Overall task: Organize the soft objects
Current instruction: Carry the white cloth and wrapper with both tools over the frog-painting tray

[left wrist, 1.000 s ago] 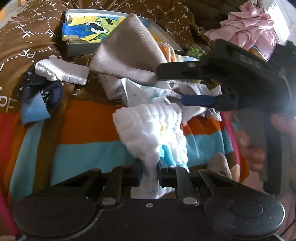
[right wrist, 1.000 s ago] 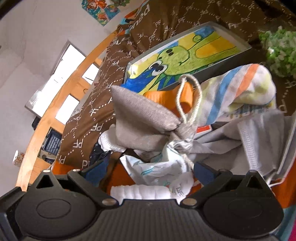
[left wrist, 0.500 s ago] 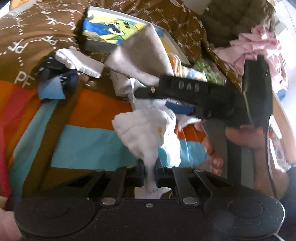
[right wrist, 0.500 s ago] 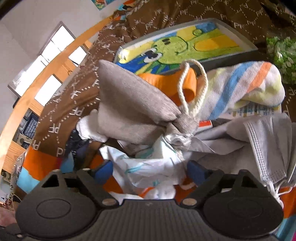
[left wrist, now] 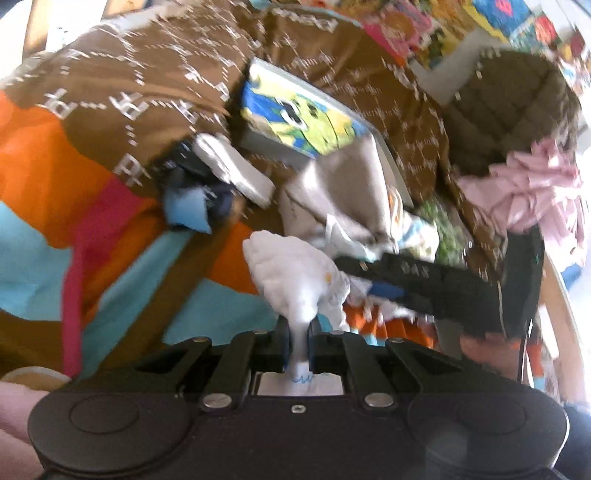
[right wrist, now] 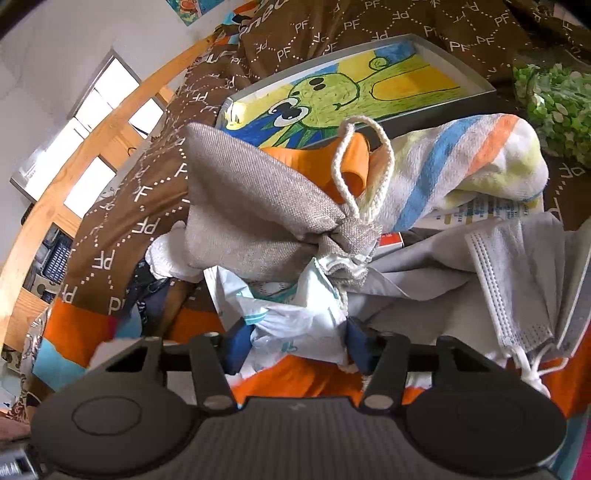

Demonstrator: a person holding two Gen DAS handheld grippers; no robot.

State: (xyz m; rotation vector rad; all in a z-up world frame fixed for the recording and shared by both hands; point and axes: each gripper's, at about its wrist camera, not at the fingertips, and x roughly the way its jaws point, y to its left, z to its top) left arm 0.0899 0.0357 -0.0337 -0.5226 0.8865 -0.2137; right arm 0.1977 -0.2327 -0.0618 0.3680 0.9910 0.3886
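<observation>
A puffy white quilted cloth (left wrist: 295,273) is pinched tight in my left gripper (left wrist: 298,341), lifted above the striped bed cover (left wrist: 110,221); my right gripper (right wrist: 295,343) half-closes around a crumpled white printed bag (right wrist: 291,317) under the grey drawstring pouch (right wrist: 255,214)

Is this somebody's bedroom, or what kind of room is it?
Probably a child's bedroom. Soft things lie on a brown patterned bedspread with a curved wooden bed frame behind, and bright drawings cover the wall.
</observation>
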